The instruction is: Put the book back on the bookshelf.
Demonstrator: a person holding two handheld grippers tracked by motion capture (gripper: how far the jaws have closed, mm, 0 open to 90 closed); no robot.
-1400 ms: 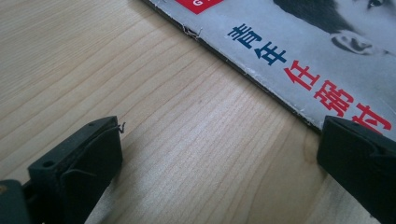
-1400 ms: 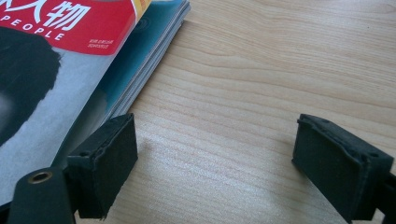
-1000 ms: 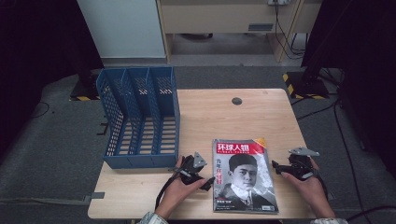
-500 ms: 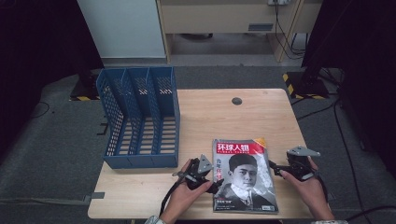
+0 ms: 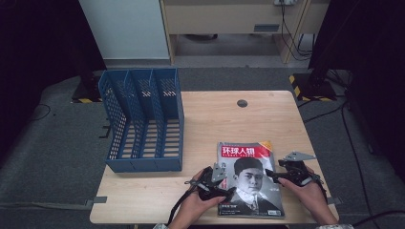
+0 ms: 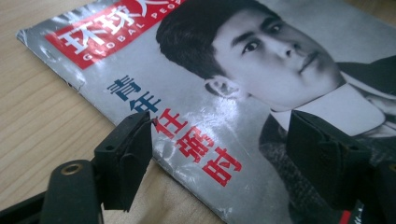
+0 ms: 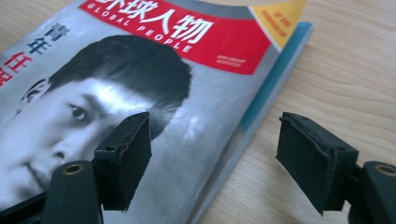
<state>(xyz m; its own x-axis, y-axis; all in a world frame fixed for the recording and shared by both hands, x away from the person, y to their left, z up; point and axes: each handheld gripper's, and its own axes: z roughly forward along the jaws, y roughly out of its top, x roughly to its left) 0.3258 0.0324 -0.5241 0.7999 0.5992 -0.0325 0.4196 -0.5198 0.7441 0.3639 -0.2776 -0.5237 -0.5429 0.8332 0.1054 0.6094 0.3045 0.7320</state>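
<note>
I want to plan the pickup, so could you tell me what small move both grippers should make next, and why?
Probably close both on the magazine's side edges. It lies flat on the table, and the left gripper and right gripper each straddle an edge. Their jaws have just been closing, but the pads do not press on it yet.

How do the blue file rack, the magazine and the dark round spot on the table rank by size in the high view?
1. blue file rack, largest
2. magazine
3. dark round spot, smallest by far
</note>
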